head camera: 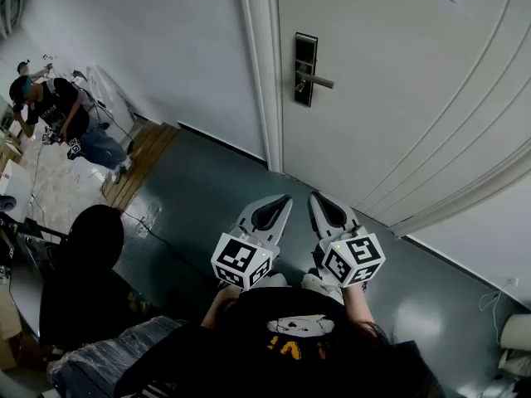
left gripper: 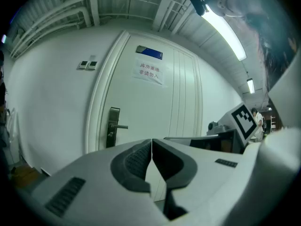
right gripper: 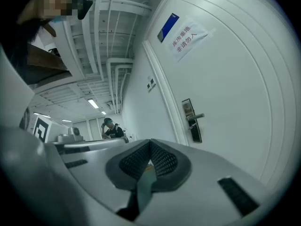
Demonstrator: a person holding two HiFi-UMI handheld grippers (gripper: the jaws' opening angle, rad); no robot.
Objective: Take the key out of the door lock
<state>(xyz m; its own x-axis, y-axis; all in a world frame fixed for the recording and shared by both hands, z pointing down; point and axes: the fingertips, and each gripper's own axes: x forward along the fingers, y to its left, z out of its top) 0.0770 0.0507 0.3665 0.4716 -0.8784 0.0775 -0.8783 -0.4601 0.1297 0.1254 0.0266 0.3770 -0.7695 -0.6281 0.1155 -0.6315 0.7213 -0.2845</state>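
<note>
Both grippers are hanging low by the person's chest over the grey floor (head camera: 207, 189), side by side and well short of the white door (head camera: 398, 98). The left gripper (head camera: 280, 201) fingers are pressing tight together with nothing between them, and the right gripper (head camera: 319, 201) fingers are likewise sitting fully closed and empty. The door lock (head camera: 304, 69), a dark plate with a lever handle, is sitting at the door's left edge beside the frame, and what looks like the key (right gripper: 192, 126) is sticking out just under the lever, too small to confirm.
</note>
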